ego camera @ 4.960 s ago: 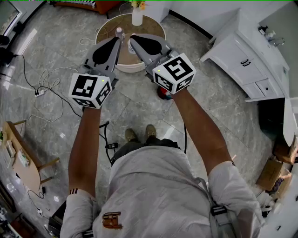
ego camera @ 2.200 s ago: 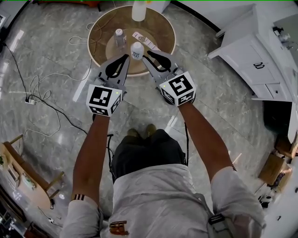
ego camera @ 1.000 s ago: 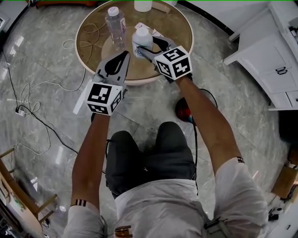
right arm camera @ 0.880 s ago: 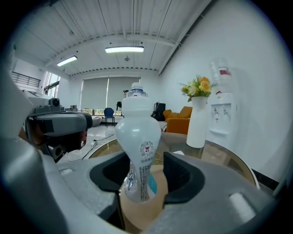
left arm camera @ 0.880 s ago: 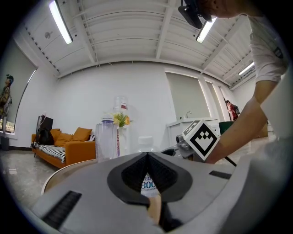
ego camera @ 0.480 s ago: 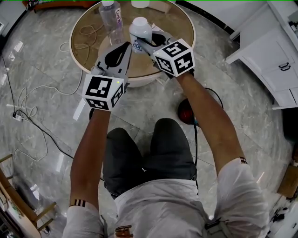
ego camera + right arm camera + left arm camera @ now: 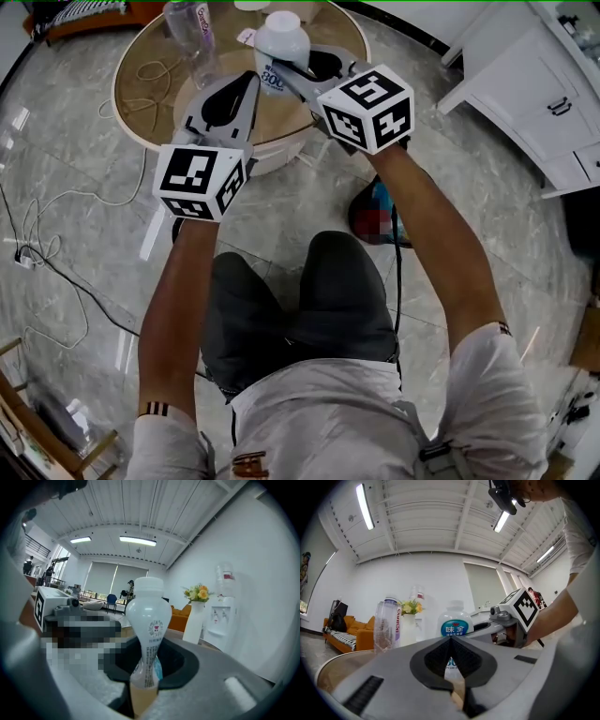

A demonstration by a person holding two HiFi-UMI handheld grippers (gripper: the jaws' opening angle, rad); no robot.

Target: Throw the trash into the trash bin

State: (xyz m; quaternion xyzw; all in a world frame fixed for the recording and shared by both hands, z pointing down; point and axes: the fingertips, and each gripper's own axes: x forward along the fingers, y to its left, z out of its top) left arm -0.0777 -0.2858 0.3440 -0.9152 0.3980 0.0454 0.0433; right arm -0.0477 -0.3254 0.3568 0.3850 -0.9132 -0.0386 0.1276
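Observation:
A white plastic bottle (image 7: 280, 39) with a blue label is pinched at its lower part in my right gripper (image 7: 274, 73), which is shut on it and holds it upright above the round wooden table (image 7: 141, 89). The right gripper view shows the bottle (image 7: 146, 620) squeezed narrow between the pads of that gripper (image 7: 143, 686). My left gripper (image 7: 249, 82) is shut on nothing, just left of the bottle. In the left gripper view its closed tips (image 7: 451, 641) sit in front of the white bottle (image 7: 455, 623). A clear plastic bottle (image 7: 186, 36) stands on the table.
A vase of flowers (image 7: 408, 623) and a cable (image 7: 155, 70) are on the table. A small red round thing (image 7: 375, 214) stands on the floor by the person's right knee. A white cabinet (image 7: 525, 89) is at right, cables (image 7: 42, 230) on the floor at left.
My right gripper has shut on the white bottle and raised it off the table. The left gripper has shifted slightly toward the table, still shut.

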